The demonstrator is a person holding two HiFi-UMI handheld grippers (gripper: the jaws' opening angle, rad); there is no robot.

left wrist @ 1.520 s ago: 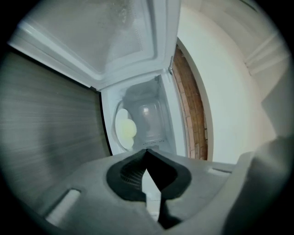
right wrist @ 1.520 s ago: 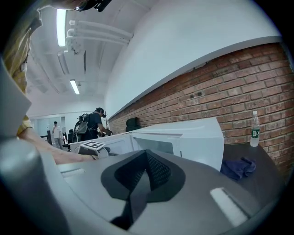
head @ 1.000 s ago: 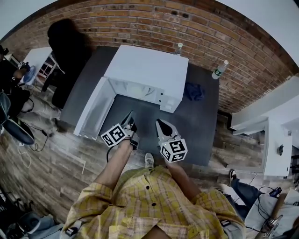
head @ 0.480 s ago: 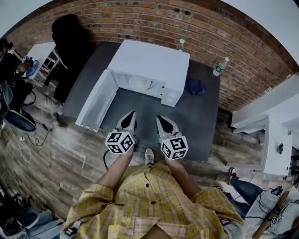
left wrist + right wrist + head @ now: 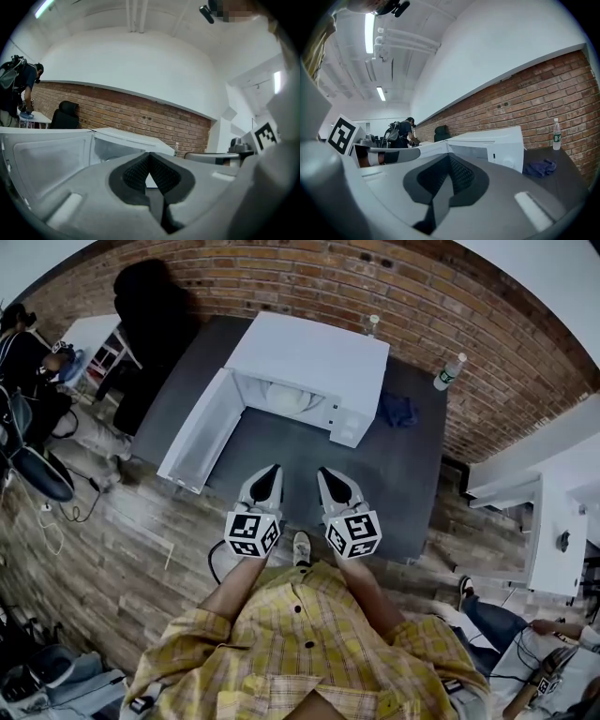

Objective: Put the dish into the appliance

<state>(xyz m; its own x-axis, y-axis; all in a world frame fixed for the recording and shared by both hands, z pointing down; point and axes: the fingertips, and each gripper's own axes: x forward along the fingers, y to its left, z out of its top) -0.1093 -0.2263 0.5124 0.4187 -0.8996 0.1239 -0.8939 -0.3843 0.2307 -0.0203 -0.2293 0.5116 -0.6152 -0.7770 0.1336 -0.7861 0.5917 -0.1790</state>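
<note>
A white microwave (image 5: 309, 357) stands on the dark grey table (image 5: 403, 484) with its door (image 5: 199, 442) swung open to the left. A white dish (image 5: 284, 397) lies inside its cavity. My left gripper (image 5: 271, 472) and right gripper (image 5: 326, 473) hover side by side over the table's front edge, pointing at the microwave and well short of it. Both are shut with nothing between the jaws. In the left gripper view the shut left gripper (image 5: 150, 155) faces the open door (image 5: 44, 159). In the right gripper view the right gripper (image 5: 449, 157) is also shut and empty.
A blue cloth (image 5: 398, 411) lies on the table right of the microwave. Two bottles (image 5: 448, 373) (image 5: 372, 326) stand at the back by the brick wall. A black chair (image 5: 150, 306) and a person (image 5: 23, 352) are off to the left.
Both grippers have drawn back a little from the microwave toward the table's front edge. The left gripper has straightened and now sits level beside the right one.
</note>
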